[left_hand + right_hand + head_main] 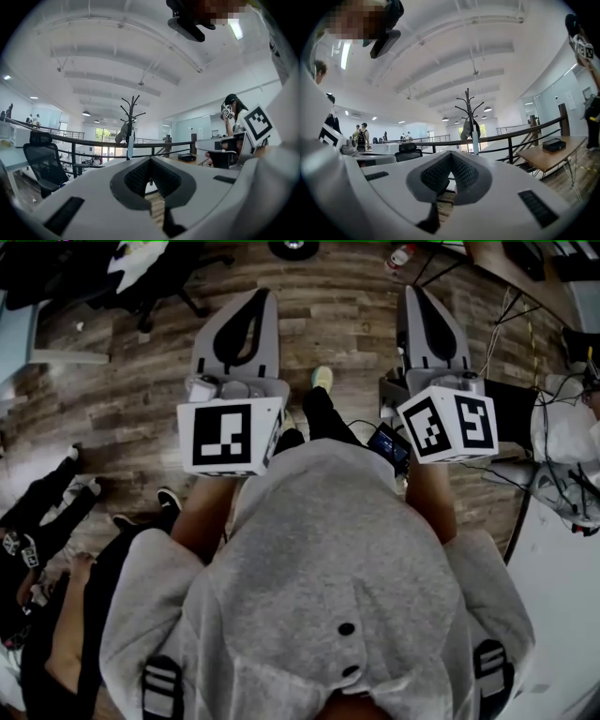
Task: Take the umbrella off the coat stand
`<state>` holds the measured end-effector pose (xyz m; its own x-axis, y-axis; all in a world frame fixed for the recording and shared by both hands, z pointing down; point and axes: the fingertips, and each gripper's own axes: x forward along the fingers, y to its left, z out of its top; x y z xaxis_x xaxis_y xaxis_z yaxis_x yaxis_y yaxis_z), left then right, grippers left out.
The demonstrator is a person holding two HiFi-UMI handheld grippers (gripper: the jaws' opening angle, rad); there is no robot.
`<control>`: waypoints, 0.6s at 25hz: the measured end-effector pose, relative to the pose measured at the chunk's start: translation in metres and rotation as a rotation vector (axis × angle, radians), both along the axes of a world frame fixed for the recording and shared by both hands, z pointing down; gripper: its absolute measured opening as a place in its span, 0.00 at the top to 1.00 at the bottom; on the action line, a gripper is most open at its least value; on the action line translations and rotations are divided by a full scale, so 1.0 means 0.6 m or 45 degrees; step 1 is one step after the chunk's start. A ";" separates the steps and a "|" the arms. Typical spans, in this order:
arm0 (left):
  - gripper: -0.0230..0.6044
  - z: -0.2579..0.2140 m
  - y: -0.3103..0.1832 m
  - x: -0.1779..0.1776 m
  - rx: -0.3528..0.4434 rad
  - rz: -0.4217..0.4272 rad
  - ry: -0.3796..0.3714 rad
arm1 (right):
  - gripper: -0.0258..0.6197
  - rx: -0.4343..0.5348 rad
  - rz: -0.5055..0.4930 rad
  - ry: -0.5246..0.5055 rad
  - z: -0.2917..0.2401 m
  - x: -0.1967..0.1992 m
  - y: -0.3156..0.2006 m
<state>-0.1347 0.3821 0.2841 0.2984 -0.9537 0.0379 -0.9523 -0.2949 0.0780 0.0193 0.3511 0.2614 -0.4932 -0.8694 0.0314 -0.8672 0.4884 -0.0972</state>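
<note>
A dark coat stand rises beyond a railing, well ahead of both grippers. A slim pale-blue umbrella hangs straight down from it beside a grey garment. The right gripper view shows the same coat stand, umbrella and garment. My left gripper points level toward the stand, its jaws together with nothing between them. My right gripper is also level and shut on nothing. In the head view the left gripper and right gripper are held out side by side over the wooden floor.
A dark railing runs between me and the stand. A black office chair stands at the left, and a person holding a marked gripper sits at the right. A wooden table is by the railing. Cables lie on the floor.
</note>
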 end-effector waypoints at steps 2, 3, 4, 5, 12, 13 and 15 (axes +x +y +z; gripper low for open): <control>0.95 -0.003 -0.008 0.003 0.011 -0.009 0.001 | 0.94 0.003 -0.016 -0.008 0.000 -0.003 -0.010; 0.95 -0.005 -0.015 0.005 0.012 -0.014 0.002 | 0.94 0.005 -0.024 -0.003 0.001 -0.004 -0.017; 0.95 -0.005 -0.022 0.008 0.008 -0.020 0.003 | 0.94 0.005 -0.029 0.004 0.002 -0.003 -0.026; 0.95 -0.004 -0.030 0.012 0.000 -0.024 0.002 | 0.94 0.003 -0.032 0.009 0.005 -0.001 -0.035; 0.95 0.002 -0.109 0.054 0.000 -0.026 -0.024 | 0.94 -0.010 -0.026 -0.018 0.022 0.035 -0.120; 0.95 0.005 -0.120 0.059 -0.008 -0.026 -0.033 | 0.94 -0.016 -0.027 -0.019 0.026 0.042 -0.132; 0.95 0.012 -0.150 0.070 -0.024 -0.026 -0.060 | 0.94 -0.023 -0.032 -0.019 0.029 0.055 -0.163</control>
<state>-0.0927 0.2921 0.2911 0.2764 -0.9585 0.0696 -0.9609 -0.2743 0.0386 0.0522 0.2535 0.2789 -0.5156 -0.8559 0.0396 -0.8529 0.5083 -0.1190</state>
